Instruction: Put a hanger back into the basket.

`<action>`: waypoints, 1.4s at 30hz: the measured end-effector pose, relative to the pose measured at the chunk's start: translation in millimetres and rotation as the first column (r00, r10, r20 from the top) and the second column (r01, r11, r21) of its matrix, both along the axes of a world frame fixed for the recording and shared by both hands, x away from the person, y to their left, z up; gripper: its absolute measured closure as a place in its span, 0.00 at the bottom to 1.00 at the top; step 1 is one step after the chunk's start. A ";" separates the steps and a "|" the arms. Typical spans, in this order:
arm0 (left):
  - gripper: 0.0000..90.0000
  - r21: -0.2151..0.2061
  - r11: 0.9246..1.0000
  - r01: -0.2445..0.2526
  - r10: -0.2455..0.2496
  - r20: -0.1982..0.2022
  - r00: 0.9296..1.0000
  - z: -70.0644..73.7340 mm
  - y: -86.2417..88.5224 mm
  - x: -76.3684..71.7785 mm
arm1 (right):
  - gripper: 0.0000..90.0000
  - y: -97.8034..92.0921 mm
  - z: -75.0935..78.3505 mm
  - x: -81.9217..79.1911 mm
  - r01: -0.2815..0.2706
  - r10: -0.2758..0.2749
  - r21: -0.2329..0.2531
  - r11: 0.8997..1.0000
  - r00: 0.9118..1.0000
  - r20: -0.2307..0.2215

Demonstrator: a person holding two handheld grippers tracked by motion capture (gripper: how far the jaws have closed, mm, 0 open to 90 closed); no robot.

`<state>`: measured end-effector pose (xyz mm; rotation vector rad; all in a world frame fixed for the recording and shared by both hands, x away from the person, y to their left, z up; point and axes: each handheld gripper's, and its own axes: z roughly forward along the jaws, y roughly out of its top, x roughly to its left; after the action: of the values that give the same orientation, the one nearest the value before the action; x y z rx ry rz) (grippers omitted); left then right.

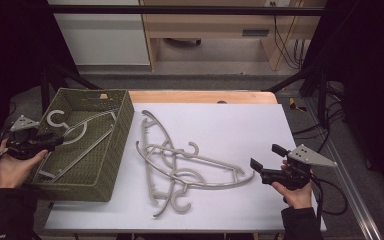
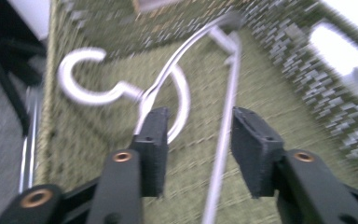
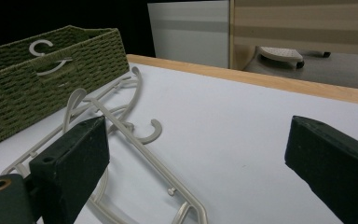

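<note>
One hanger [image 2: 168,88] lies between the parted left tongs [image 2: 198,140].

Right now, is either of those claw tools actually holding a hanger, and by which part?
Neither. The left gripper is open above the hanger in the basket; the right gripper is open over the table.

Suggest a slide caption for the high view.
Left tongs over a hanger in the green basket; right tongs open beside tangled hangers.

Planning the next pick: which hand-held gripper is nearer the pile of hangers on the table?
Right. The right hand-held gripper sits open just beside the pile of hangers; the left hand-held gripper is over the green basket.
</note>
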<state>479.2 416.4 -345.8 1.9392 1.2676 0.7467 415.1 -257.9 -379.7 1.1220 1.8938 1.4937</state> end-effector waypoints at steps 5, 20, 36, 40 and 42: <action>0.44 -0.089 0.992 0.084 -0.075 0.097 0.992 11.2 -25.7 -20.0 | 0.07 2.0 0.1 0.0 -0.006 0.006 -0.007 1.000 1.000 -0.001; 0.19 -0.227 0.929 0.294 -0.237 0.245 0.940 2.0 -93.0 -55.6 | 0.08 7.2 1.8 -0.5 -0.024 0.024 0.003 1.000 1.000 0.002; 0.08 -0.204 0.926 0.317 -0.274 0.210 0.938 -32.4 -122.4 -60.0 | 0.08 35.1 -9.2 5.1 -0.101 0.100 -0.017 0.995 0.994 -0.038; 0.08 -0.201 0.923 0.326 -0.283 0.217 0.934 -30.0 -120.8 -64.1 | 0.09 45.5 -13.6 7.9 -0.117 0.115 -0.043 0.992 0.992 -0.055; 0.08 -0.199 0.922 0.332 -0.289 0.220 0.932 -29.1 -120.5 -64.5 | 0.09 50.7 -16.1 9.1 -0.135 0.132 -0.051 0.990 0.989 -0.062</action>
<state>414.7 295.9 -374.9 1.7751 0.8619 0.5724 424.2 -207.1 -395.8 1.0435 2.0735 1.4841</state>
